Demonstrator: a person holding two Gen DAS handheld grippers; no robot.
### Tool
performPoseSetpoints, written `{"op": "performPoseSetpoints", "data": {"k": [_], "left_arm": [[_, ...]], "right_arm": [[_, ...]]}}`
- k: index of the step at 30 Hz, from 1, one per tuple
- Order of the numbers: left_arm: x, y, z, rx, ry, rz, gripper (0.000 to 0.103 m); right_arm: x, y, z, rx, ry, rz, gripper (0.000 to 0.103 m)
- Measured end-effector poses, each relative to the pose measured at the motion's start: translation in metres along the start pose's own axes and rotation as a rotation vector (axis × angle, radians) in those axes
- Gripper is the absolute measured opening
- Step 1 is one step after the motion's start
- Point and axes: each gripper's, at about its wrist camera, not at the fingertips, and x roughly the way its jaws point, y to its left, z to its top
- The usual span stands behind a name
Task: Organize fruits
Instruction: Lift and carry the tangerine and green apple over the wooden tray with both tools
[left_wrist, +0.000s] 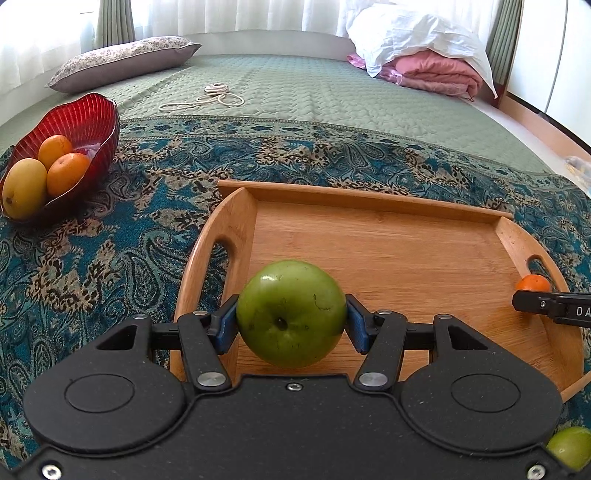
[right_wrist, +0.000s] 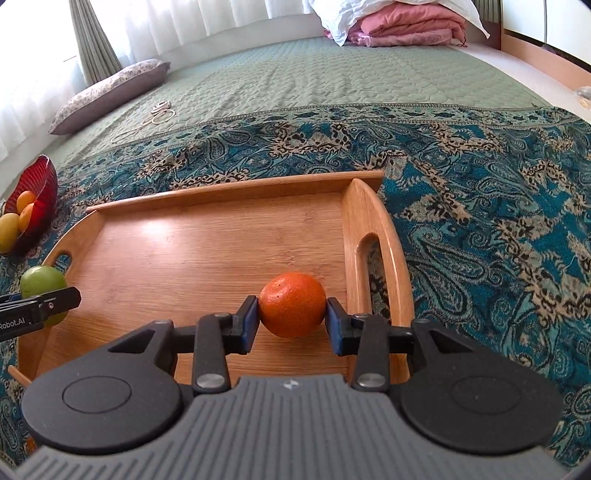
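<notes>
My left gripper (left_wrist: 291, 321) is shut on a green apple (left_wrist: 291, 312), its blue pads pressing both sides, over the left end of a wooden tray (left_wrist: 369, 199). My right gripper (right_wrist: 291, 321) is shut on an orange (right_wrist: 292, 309) over the tray's (right_wrist: 236, 188) right end, beside the handle slot. Each view catches the other side: the orange (left_wrist: 532, 283) and a right finger (left_wrist: 546, 306) at the right edge, the apple (right_wrist: 40, 282) and a left finger (right_wrist: 44, 304) at the left edge. A red glass bowl (left_wrist: 92, 118) at far left holds two oranges (left_wrist: 66, 171) and a yellow mango (left_wrist: 24, 188).
The tray lies on a teal paisley cloth (left_wrist: 110, 266) spread over a green quilted bed (left_wrist: 295, 85). A second green fruit (left_wrist: 570, 446) shows at the lower right corner. A pillow (left_wrist: 122, 61), a coiled cord (left_wrist: 214, 96) and folded pink bedding (left_wrist: 432, 70) lie farther back.
</notes>
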Motion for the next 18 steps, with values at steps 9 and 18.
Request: {"op": "performPoseSetpoints", "data": {"k": [9,18], "left_arm": [[0.0042,0.0019,-0.0047,-0.008,0.012,0.004,0.055],[0.0045,0.0006,-0.0063,-0.006,0.010,0.001,0.055]], "right_arm": [[0.0015,-0.0002,-0.0047,0.004,-0.002,0.008,0.044],[0.0008,-0.0008,-0.0068,0.006,-0.013,0.014,0.045]]}}
